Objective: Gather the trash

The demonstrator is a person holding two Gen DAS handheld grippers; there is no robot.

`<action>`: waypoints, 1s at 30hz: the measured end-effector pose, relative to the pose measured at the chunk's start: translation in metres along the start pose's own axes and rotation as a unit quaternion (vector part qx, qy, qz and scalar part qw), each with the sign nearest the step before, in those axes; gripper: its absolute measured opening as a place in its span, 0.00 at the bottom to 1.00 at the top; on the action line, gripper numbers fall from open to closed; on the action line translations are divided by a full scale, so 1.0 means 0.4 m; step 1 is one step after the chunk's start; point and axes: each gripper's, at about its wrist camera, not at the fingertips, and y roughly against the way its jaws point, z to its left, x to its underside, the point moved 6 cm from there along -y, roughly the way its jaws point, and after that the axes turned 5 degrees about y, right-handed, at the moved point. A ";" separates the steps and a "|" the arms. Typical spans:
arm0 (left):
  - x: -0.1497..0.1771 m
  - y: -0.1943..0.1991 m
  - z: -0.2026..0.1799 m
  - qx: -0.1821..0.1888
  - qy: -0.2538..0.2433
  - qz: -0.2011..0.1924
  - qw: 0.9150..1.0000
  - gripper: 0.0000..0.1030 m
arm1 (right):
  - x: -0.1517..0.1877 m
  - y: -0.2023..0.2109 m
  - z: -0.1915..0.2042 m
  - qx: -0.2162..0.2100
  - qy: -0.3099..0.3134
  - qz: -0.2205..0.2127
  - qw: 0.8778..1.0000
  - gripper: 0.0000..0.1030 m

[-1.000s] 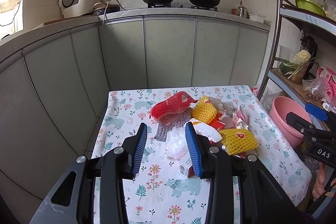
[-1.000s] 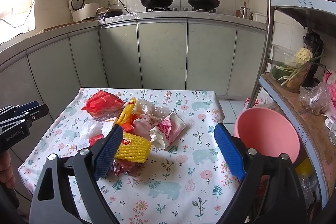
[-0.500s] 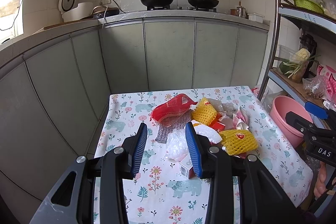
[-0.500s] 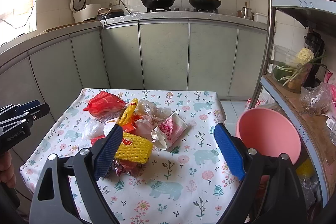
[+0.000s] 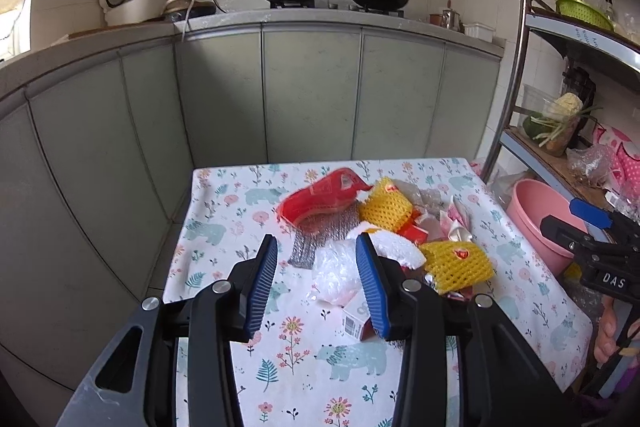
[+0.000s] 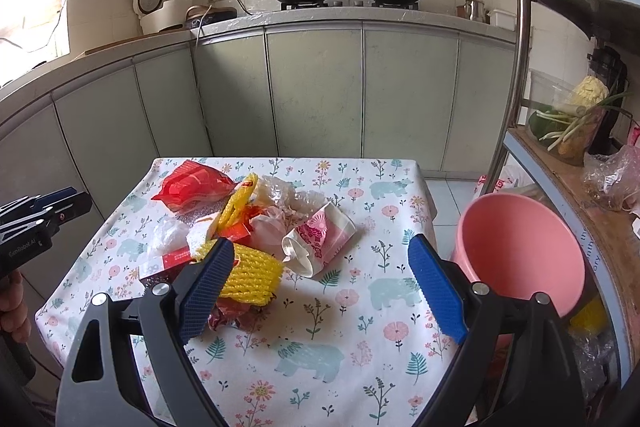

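Observation:
A pile of trash lies on the floral table point(image 5: 304, 359): a red bag point(image 5: 320, 197), yellow foam nets point(image 5: 456, 265), a clear plastic bag point(image 5: 336, 275), a small carton point(image 5: 356, 323) and a crushed paper cup point(image 6: 320, 239). My left gripper point(image 5: 320, 285) is open and empty, above the near side of the table with the clear bag between its fingers in view. My right gripper point(image 6: 318, 289) is wide open and empty, near the yellow net point(image 6: 250, 275) and the cup. A pink bucket point(image 6: 520, 251) stands right of the table.
Grey kitchen cabinets point(image 5: 312, 91) run behind the table, with woks and a rice cooker on the counter. A metal shelf rack point(image 6: 560, 131) with vegetables and bags stands on the right, close behind the bucket. The floor gap lies left of the table.
Both grippers have drawn back and up a little from the table, so the trash looks slightly farther. Nothing was grasped; the pile has not moved.

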 end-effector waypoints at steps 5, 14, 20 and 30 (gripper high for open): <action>0.035 -0.024 0.011 0.025 0.009 0.031 0.999 0.41 | 0.020 -0.007 -0.016 -0.027 -0.013 0.013 0.999 0.86; 0.050 -0.083 -0.017 0.042 -0.007 0.067 0.997 0.41 | 0.054 -0.049 -0.028 -0.066 -0.031 0.040 0.997 0.67; -0.004 -0.132 -0.017 0.030 -0.018 0.064 0.997 0.41 | 0.060 -0.089 -0.046 -0.066 -0.049 0.051 0.995 0.67; -0.085 -0.237 0.004 0.006 -0.045 0.054 0.998 0.41 | 0.035 -0.149 -0.063 -0.065 -0.055 0.065 0.994 0.67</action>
